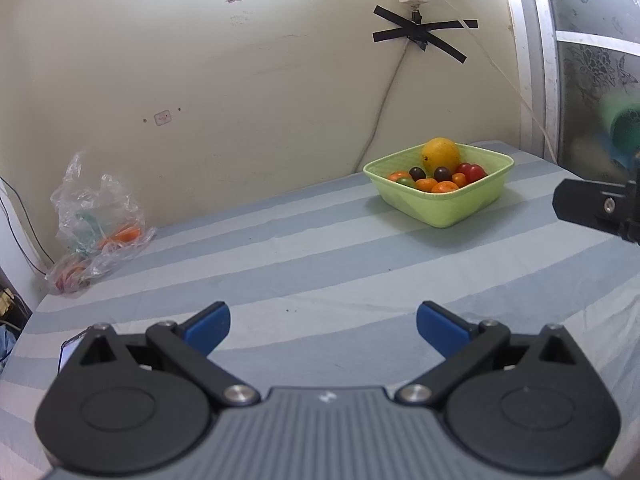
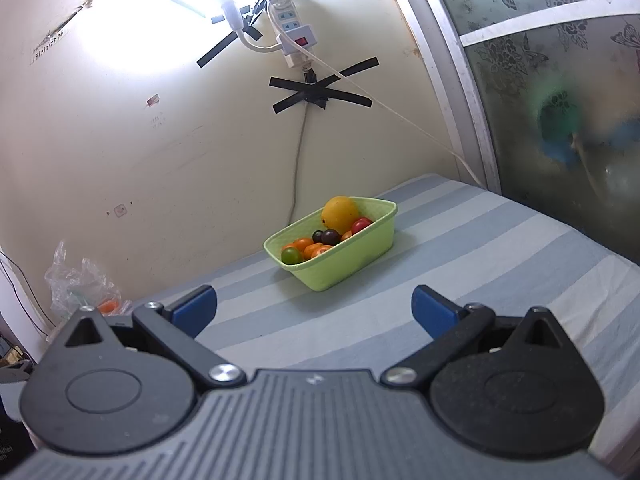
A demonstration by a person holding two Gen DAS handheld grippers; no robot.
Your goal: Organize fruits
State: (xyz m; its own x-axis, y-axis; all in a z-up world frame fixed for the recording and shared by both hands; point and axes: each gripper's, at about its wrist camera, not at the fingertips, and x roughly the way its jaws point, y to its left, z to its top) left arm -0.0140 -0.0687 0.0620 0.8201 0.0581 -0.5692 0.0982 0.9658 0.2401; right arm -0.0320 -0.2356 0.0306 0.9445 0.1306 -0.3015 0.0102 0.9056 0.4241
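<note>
A light green basket [image 1: 448, 210] [image 2: 360, 258] stands at the far right of the striped table, near the wall. It holds a large yellow-orange fruit [image 1: 440, 155] [image 2: 340, 212], small orange, dark purple, red and green fruits. My left gripper [image 1: 323, 330] is open with nothing between its blue pads, well short of the basket and to its left. My right gripper [image 2: 314, 310] is also open and empty, hovering in front of the basket. Part of the right gripper's black body [image 1: 592, 206] shows at the right edge of the left wrist view.
A crumpled clear plastic bag [image 1: 94, 220] [image 2: 80, 284] with orange items inside lies at the table's far left by the wall. A phone [image 1: 70, 354] rests near the left front edge. A taped cable and power strip [image 2: 294, 40] hang on the wall. A patterned glass panel [image 2: 560, 100] borders the right.
</note>
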